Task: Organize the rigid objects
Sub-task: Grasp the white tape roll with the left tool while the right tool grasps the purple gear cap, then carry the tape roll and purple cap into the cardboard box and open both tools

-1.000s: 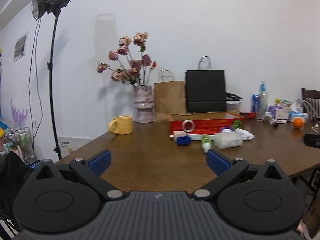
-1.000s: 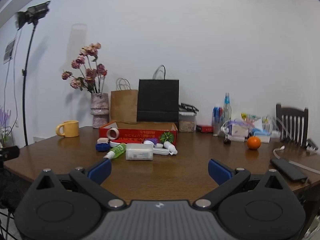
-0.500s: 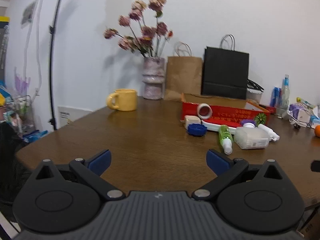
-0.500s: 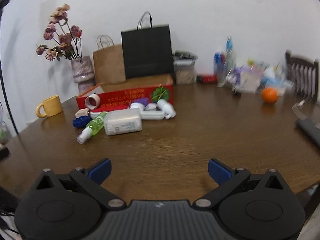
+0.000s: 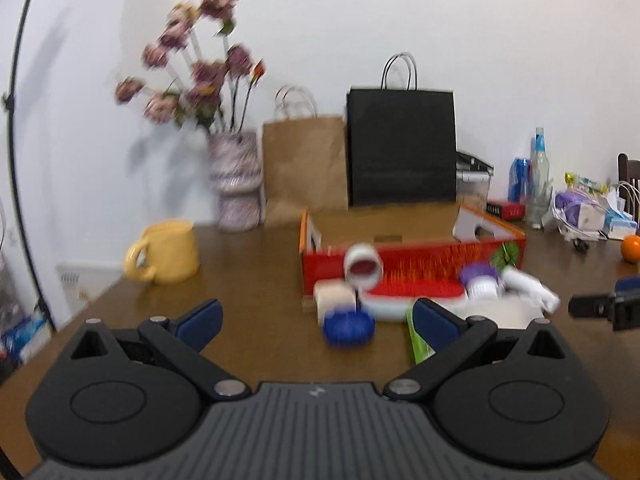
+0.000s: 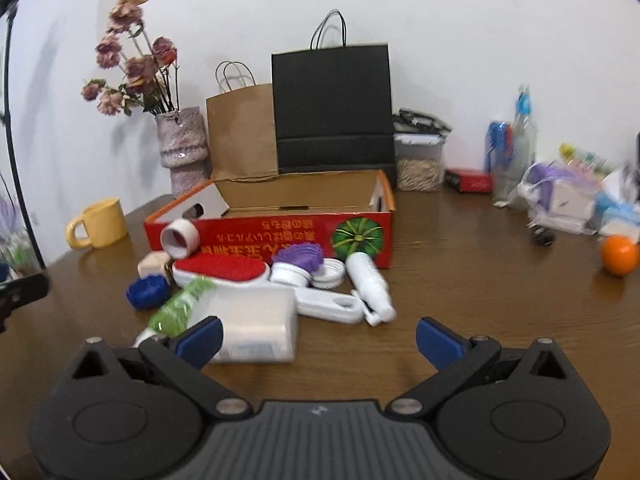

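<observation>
1. A red cardboard box stands open-topped on the wooden table, printed with yellow characters and a green pumpkin picture; its inside is bare brown card.
2. Small items are heaped against its front wall: a white roll, a blue cap, a red-topped white brush, a purple lid, a white bottle, a green bottle and a translucent white case.
3. The left gripper is spread wide, holding nothing; the right gripper likewise.
4. The left view is motion-blurred, and the right finger hides most of the green bottle.
</observation>
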`<state>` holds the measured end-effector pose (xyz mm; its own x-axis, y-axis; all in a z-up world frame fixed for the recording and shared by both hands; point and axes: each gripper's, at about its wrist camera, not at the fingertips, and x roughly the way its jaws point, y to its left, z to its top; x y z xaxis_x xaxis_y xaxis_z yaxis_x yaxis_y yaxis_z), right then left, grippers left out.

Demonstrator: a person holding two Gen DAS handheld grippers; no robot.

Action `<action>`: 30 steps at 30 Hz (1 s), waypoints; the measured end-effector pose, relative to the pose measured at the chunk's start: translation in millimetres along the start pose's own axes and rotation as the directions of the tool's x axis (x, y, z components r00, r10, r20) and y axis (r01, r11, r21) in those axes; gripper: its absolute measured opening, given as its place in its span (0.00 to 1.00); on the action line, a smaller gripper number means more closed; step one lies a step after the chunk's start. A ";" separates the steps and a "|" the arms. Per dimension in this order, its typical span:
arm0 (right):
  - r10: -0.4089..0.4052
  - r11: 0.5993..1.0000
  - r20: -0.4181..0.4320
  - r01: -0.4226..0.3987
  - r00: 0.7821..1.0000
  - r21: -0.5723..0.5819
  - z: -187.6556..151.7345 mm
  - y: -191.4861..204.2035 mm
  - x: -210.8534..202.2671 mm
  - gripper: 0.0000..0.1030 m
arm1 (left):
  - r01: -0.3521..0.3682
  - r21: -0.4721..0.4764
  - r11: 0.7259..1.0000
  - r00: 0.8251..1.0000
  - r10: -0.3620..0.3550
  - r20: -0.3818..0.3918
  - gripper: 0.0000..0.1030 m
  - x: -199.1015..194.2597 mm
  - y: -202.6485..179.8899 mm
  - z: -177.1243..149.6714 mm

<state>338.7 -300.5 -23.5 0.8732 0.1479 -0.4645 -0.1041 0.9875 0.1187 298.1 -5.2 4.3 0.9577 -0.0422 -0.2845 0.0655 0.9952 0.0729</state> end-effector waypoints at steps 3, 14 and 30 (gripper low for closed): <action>0.044 0.999 -0.018 -0.044 0.999 0.005 14.8 -4.5 25.7 0.79 | 0.001 0.025 1.000 1.000 -0.001 -0.008 1.00 42.0 -6.7 16.3; 0.081 0.996 -0.057 -0.078 0.995 0.045 59.4 -19.8 125.7 0.42 | 0.016 0.012 1.000 0.989 -0.014 -0.146 0.84 176.0 -32.1 34.0; 0.042 0.998 -0.032 -0.043 0.999 -0.043 61.6 -2.4 128.5 0.07 | 0.027 -0.024 0.999 0.996 -0.029 -0.087 0.43 146.2 -27.0 41.2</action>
<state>480.5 -287.3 -29.4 0.8521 0.1910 -0.4872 -0.1624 0.9816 0.1008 447.9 -41.9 0.2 0.9276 -0.0631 -0.3682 0.0846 0.9955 0.0426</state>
